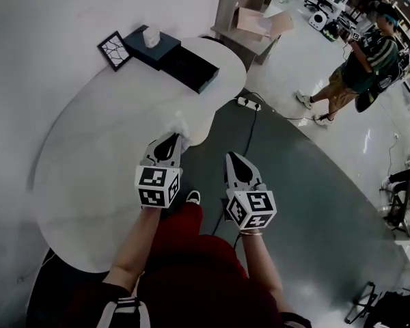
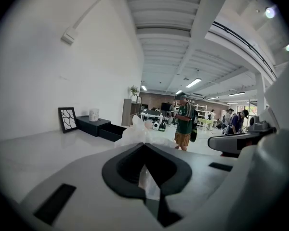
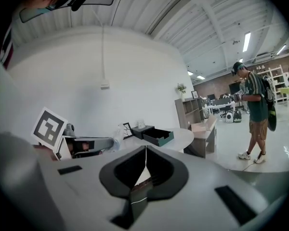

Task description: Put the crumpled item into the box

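Left gripper [image 1: 169, 142] clamped on crumpled item [image 1: 186, 130] at counter [image 1: 89, 156] edge, frame centre. Right gripper [image 1: 234, 159] closed, empty. Box [image 1: 191, 68] upper centre.

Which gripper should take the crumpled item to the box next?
Left. The left gripper is over the table, jaws shut on the crumpled item, with the open box ahead. The right gripper is shut, empty, off the table edge.

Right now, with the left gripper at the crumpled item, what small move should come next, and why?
Probably lift the left gripper a little and start toward the open dark box. Its jaws look closed on the crumpled item, which sits at the near edge of the table, far from the box.
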A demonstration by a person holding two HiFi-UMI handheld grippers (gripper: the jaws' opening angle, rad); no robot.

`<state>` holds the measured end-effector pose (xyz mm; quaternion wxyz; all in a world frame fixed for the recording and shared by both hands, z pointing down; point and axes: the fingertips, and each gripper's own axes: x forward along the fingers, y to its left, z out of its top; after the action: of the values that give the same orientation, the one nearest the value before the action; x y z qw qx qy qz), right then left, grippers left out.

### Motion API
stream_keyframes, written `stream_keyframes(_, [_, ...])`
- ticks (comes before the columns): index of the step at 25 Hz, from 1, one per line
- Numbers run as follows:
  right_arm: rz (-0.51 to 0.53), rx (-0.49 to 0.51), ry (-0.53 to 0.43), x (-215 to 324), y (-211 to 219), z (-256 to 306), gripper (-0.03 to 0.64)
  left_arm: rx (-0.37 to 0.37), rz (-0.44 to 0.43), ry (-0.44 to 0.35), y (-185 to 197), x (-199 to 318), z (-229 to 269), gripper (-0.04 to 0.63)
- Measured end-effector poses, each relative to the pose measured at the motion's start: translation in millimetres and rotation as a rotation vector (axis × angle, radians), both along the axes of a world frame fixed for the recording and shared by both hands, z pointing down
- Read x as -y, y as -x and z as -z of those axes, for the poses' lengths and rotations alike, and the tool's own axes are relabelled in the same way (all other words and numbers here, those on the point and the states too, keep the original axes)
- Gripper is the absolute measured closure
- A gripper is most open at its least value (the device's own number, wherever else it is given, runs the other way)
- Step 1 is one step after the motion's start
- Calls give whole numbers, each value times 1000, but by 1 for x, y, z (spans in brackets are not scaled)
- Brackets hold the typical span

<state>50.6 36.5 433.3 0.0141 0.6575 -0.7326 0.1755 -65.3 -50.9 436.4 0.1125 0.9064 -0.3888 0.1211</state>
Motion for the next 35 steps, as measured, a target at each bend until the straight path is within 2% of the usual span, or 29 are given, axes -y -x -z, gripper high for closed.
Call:
stream_keyframes(13, [60,-21,59,93,-11,-11,601,-9,11,53,-28,77,-15,571])
stream_keyframes(27, [51,-47,81,135,-23,-16,601,-6,-11,64,-53,125,-18,571])
stream_keyframes(35, [108,-60,86,168,-36,-19,601,4,20,68,-68,152,-20,571])
